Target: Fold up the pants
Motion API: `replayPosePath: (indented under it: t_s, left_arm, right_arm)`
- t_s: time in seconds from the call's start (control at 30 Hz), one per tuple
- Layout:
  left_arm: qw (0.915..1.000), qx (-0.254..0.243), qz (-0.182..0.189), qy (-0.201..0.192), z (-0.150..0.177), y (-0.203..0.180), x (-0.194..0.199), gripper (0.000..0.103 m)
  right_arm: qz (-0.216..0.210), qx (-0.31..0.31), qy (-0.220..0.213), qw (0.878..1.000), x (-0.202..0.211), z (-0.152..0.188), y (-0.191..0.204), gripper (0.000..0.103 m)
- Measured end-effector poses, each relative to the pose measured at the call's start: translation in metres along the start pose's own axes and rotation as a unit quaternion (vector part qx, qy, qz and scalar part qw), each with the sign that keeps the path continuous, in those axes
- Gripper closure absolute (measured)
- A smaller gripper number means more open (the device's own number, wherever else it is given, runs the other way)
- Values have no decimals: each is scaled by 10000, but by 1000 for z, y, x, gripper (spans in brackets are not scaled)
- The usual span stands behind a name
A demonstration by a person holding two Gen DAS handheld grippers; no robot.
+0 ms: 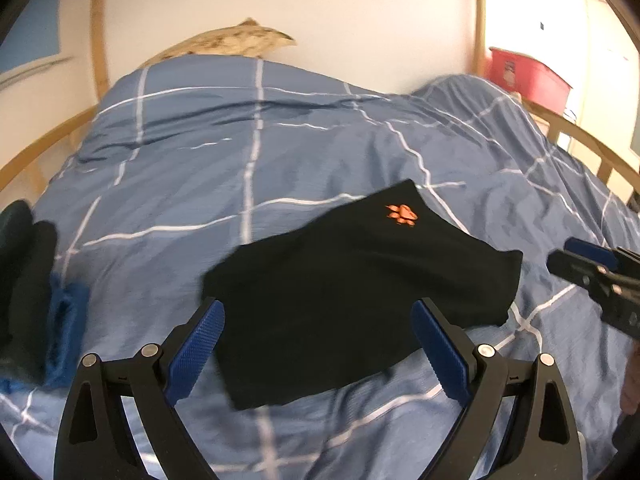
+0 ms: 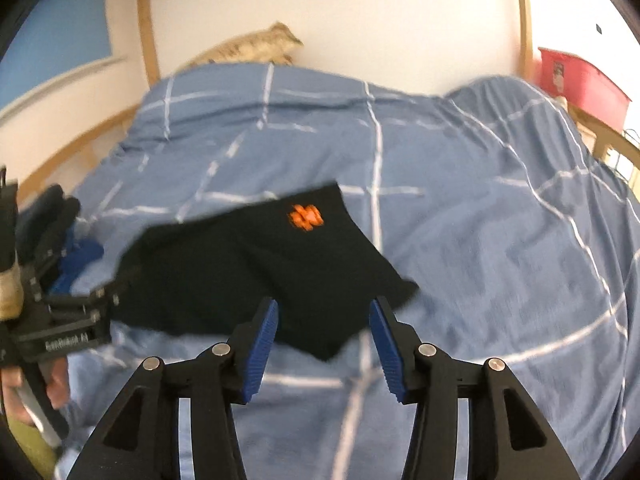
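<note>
Nearest, the left gripper (image 1: 318, 344) is seen with its blue pads spread wide and nothing caught between them; the near edge of the pants (image 1: 356, 300) lies beyond and below the tips, untouched as far as can be told. The right gripper (image 2: 324, 338) is likewise held apart, less widely, with no cloth pinched, above the near right corner of the garment.

Just past the fingertips, the black pants are laid flat on the blue checked duvet (image 1: 248, 152) as a compact, roughly rectangular packet. The long axis is judged to run from the near left to the far right in the left wrist view, slanted against the white grid lines, with the orange paw logo (image 1: 401, 214) turned up near the far corner. No loose leg or waistband is seen trailing out, so the folding is judged essentially done; at most a squaring-up or a move to the stack is left.

Further left, a pile of dark and blue clothes (image 1: 36, 300) is seen. Beyond, a patterned pillow (image 1: 236, 42) and a red box (image 1: 528, 70) are visible by the wall.
</note>
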State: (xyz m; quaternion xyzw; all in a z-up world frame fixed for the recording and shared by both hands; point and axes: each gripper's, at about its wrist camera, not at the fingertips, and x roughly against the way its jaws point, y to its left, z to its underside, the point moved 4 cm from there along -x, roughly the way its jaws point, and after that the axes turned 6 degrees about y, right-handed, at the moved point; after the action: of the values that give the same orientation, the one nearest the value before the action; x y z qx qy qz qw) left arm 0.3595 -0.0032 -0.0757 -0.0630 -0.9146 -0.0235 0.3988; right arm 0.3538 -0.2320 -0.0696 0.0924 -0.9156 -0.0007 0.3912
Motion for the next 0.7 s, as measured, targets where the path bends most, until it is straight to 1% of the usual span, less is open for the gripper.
replayPosePath:
  t_s: [0.07,0.17,0.23,0.3,0.37,0.4,0.43,0.5,0.6,0.7]
  left_arm:
    - [10000,79,-35,1,1,16,8,8]
    - [9996,200,-193,-9,-1,42,11,8]
    - [9994,263,-210,-29,-2,56,10,8]
    - [9986,455,-233,-106,-2,73,5,8]
    - [9972,707,-200,-136,1,87,-3,8]
    - [9967,786,-133,-134,4,92,-7,9]
    - [9963,847,-53,-118,6,95,-11,9]
    - [9955,935,114,-94,11,101,-20,12]
    - [9948,996,173,-81,15,104,-30,14]
    - [9952,961,198,-58,22,107,-40,17]
  right_arm:
    - [-178,21,-112,9998,1,-12,12,54]
    - [-432,101,-203,9988,-4,-26,32,54]
    - [-448,156,-229,9986,-11,-36,43,54]
    - [-414,186,-198,9988,-22,-46,52,54]
    - [-404,67,-101,9991,-35,-53,57,54]
    - [-473,-34,-87,9988,-43,-56,60,54]
    - [-494,-79,-111,9987,-47,-56,62,54]
    - [-486,-138,-322,9982,-54,-54,68,54]
    - [-639,-154,-532,9964,-67,-49,77,54]
    - [-671,-25,-553,9962,-87,-34,87,54]
